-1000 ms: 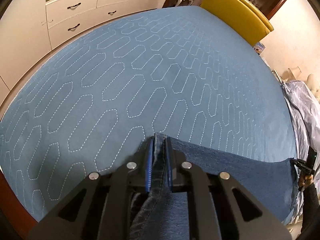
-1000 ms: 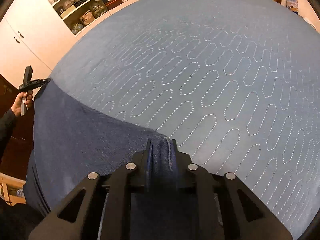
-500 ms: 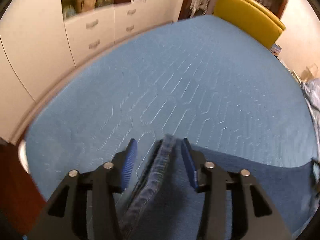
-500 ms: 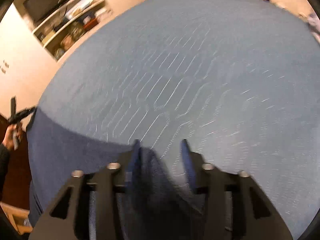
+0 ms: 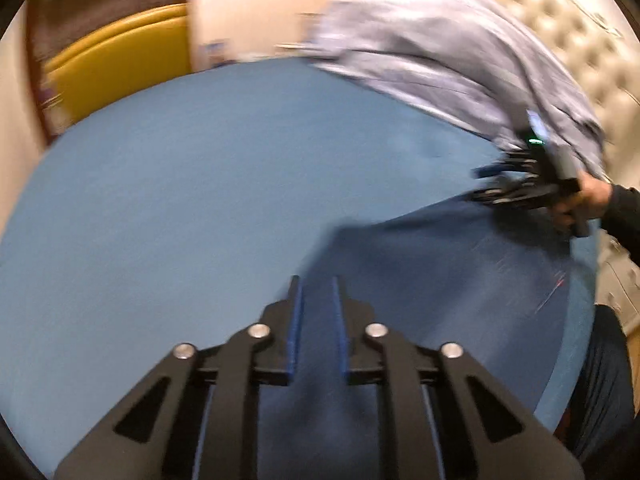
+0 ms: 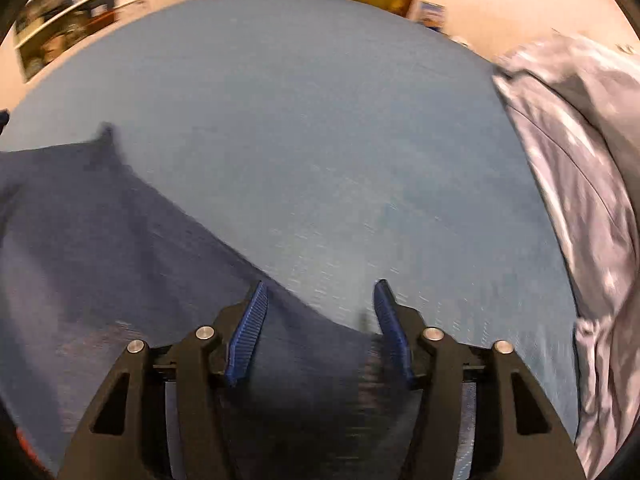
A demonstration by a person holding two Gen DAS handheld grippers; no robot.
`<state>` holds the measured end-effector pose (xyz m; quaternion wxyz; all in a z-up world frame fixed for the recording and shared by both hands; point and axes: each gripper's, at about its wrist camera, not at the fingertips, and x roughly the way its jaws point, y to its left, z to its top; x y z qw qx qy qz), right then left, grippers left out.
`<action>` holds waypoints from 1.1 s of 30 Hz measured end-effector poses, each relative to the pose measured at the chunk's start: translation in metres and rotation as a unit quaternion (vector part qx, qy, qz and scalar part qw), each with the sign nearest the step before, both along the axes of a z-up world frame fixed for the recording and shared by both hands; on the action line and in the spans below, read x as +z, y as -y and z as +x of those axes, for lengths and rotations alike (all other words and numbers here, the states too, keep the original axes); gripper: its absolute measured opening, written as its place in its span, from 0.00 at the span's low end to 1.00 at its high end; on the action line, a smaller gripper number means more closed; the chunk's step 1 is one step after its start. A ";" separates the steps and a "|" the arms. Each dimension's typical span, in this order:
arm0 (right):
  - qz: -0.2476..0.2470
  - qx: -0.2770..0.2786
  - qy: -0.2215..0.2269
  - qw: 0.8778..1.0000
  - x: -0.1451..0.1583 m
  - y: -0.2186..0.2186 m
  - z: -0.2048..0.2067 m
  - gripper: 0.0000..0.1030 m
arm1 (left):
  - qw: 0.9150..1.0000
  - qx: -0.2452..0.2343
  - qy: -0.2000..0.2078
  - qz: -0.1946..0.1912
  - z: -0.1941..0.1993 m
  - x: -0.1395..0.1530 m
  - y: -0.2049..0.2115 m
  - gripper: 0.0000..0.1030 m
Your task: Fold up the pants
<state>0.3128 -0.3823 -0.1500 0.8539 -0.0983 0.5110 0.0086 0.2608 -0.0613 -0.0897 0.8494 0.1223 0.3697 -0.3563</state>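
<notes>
Left tongs point(image 5: 316, 284) closing, 2 blue pads narrow, hovering over dark blue denim pants point(image 5: 440, 264); grip on cloth unclear. Right tongs point(image 6: 320, 290) angling down, standing released, closing slightly, pants lying loose between pads on light blue quilted bedspread point(image 6: 304, 120).

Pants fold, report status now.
Left gripper closing, pants between its jaws. Right gripper open over the pants edge, nothing gripped. Grey bedding heaped at bedspread edge, clear of pants.
</notes>
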 end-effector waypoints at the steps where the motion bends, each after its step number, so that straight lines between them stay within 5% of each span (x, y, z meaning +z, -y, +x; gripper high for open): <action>1: 0.009 -0.009 -0.001 1.000 -0.005 0.006 0.001 0.49 | 0.999 -0.029 -0.021 -0.012 0.007 -0.009 0.034 0.12; 5: 0.010 -0.035 0.017 0.999 -0.014 0.014 0.003 0.48 | 0.994 -0.091 -0.058 0.018 0.021 -0.048 0.104 0.10; 10: 0.025 -0.049 0.028 0.998 -0.018 0.018 0.000 0.48 | 0.996 -0.028 -0.086 0.022 0.066 -0.091 0.113 0.02; 12: 0.048 -0.050 0.038 0.997 -0.010 0.025 -0.004 0.48 | 0.995 -0.009 -0.095 0.004 0.074 -0.086 0.107 0.02; 16: 0.068 -0.104 0.084 0.989 0.027 0.061 -0.034 0.48 | 0.997 0.054 -0.051 -0.028 0.059 -0.051 0.095 0.15; 21: 0.108 -0.124 0.085 0.983 0.043 0.092 -0.078 0.49 | 0.998 0.001 -0.025 -0.050 0.010 -0.026 0.135 0.45; 24: 0.070 -0.103 0.042 0.991 0.025 0.082 -0.081 0.49 | 0.999 0.000 -0.048 -0.020 -0.007 -0.044 0.169 0.45; 26: 0.054 -0.110 0.009 0.992 0.003 0.083 -0.082 0.49 | 0.995 0.034 -0.086 0.040 -0.009 -0.071 0.185 0.45; 30: 0.089 -0.141 0.036 0.985 0.018 0.092 -0.095 0.50 | 0.995 0.063 -0.072 0.036 -0.022 -0.062 0.183 0.44; 33: 0.106 -0.190 0.056 0.974 0.047 0.096 -0.134 0.50 | 0.993 0.067 -0.091 -0.040 -0.061 -0.035 0.153 0.45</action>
